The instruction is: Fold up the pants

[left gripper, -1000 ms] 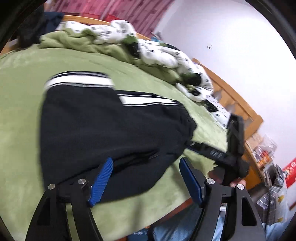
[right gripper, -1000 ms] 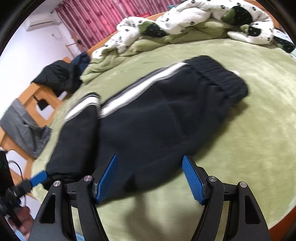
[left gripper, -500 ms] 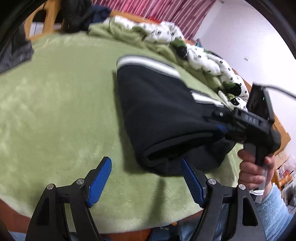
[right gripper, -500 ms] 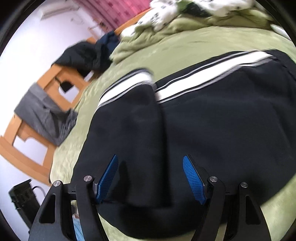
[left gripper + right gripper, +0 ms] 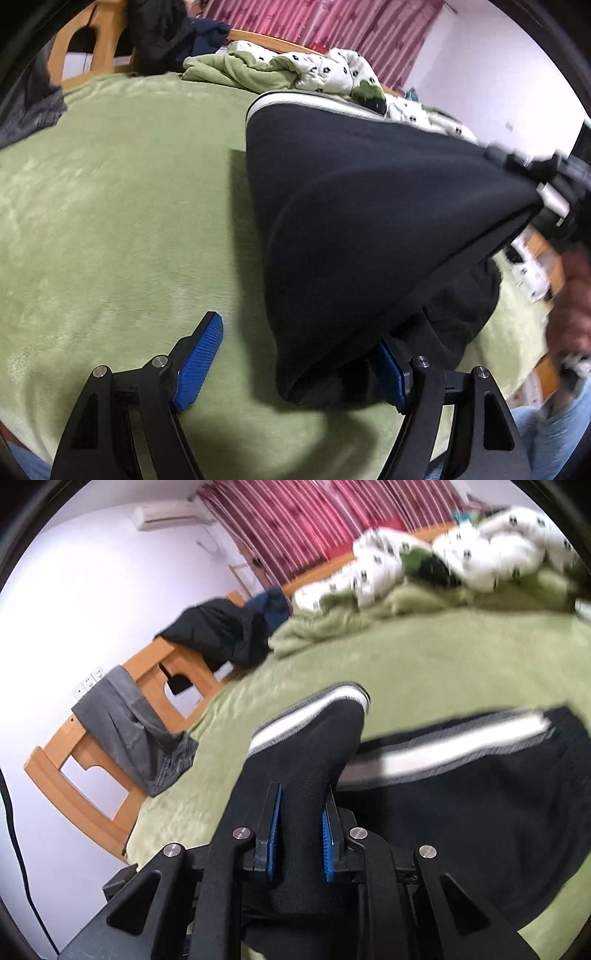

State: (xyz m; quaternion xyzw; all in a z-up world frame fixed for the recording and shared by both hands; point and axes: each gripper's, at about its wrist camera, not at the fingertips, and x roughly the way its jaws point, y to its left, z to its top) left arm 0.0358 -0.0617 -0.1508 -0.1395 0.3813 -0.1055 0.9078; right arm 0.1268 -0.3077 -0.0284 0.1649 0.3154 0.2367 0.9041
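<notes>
- Black fleece-like cloth with a white side stripe, the pants point(image 5: 369, 206) lie on the green blanket point(image 5: 110, 203) of the bed, already folded at least once; one folded part is lifted off the blanket and pulled toward the right.
- The right gripper point(image 5: 301, 834) is clenched on a bunched edge of the pants, the blue pads point(image 5: 275, 834) pressing thick cloth from both sides; the grasp seems to take several layers (the picture is blurred, so I cannot count them).
- The left gripper point(image 5: 291, 362) is released, its jaws wide apart; the low corner of the lifted fold hangs just between them, and only the right finger seems to touch the cloth.
- Risk one: the right gripper holds only a narrow bunch; if an inner layer slips out, the fold will open and the stripe edges will not match.
- Risk two: if the left gripper closes now, it may catch only the outer layer, or the blanket under it; then the blanket will rise together with the pants.
- Risk three: pulling with one side only can twist the fold; the heavy waist part may drag.
</notes>
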